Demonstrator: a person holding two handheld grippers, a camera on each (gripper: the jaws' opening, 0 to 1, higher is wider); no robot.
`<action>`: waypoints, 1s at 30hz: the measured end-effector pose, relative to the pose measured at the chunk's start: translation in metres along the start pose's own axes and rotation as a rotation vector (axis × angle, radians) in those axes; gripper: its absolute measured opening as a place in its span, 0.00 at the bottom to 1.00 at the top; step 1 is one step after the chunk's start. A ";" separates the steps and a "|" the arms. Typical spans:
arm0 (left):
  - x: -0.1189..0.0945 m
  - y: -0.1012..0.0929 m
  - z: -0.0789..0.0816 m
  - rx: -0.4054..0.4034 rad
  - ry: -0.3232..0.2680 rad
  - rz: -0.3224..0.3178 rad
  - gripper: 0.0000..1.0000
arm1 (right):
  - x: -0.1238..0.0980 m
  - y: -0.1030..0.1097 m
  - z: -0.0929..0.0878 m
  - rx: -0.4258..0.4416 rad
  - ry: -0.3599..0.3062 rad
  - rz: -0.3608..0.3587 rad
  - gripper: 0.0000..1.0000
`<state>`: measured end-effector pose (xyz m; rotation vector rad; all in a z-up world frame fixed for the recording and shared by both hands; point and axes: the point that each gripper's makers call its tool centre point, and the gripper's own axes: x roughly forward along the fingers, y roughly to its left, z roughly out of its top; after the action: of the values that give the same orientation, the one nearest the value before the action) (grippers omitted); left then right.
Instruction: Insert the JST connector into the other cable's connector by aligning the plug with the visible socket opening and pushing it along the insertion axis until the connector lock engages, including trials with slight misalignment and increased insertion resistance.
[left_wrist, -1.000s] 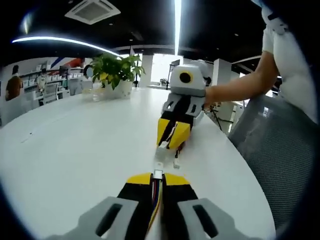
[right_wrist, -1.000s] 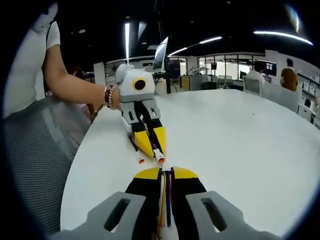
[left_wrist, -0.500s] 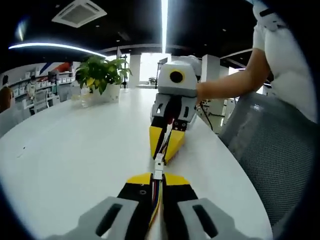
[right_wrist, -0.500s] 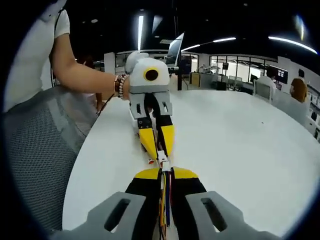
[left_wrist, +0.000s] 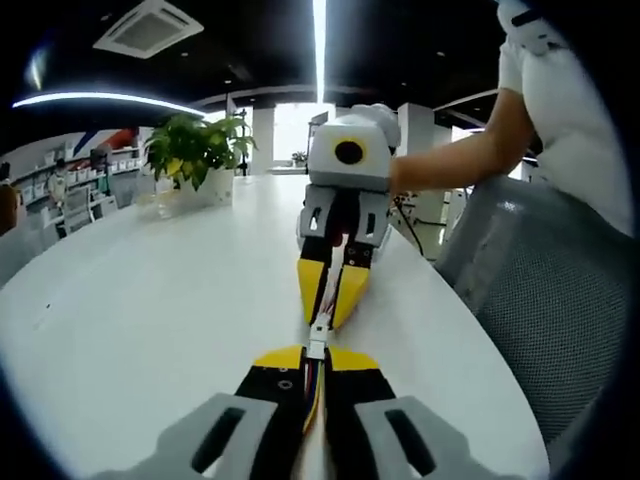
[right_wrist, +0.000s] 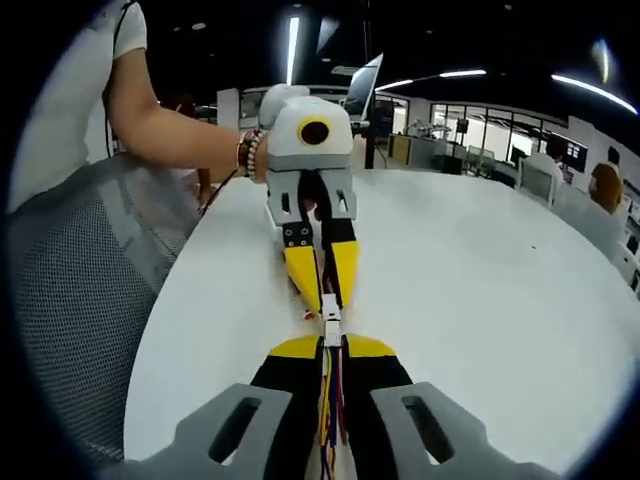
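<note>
Over the white worktop (left_wrist: 150, 300), the left claw (left_wrist: 318, 358) and right claw (right_wrist: 330, 348) each pinch a thin wire, tiny white connectors (right_wrist: 330, 325) touching between them; light, bendy, best held close behind the plug.

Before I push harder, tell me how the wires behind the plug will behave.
The wires look thin and likely floppy, so they may buckle if pushed. The right tool clamps close behind the white connector, which probably keeps it stiff enough.

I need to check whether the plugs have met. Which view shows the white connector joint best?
The right gripper view: the white connector joint sits clear between both grippers' yellow tips. The left gripper view shows it smaller, partly against the right gripper.
</note>
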<state>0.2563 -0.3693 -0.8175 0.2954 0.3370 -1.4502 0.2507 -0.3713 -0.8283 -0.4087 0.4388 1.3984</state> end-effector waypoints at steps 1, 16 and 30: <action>0.001 -0.001 0.000 0.007 0.008 -0.003 0.00 | 0.000 0.000 -0.001 -0.003 0.006 0.002 0.04; 0.005 -0.001 -0.011 0.141 0.139 -0.019 0.00 | 0.011 0.002 -0.008 -0.032 0.084 0.004 0.04; 0.001 0.005 0.002 0.132 0.087 0.009 0.00 | 0.006 -0.006 -0.001 0.027 0.053 -0.031 0.03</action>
<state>0.2610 -0.3706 -0.8166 0.4670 0.3104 -1.4559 0.2576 -0.3671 -0.8321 -0.4299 0.4922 1.3524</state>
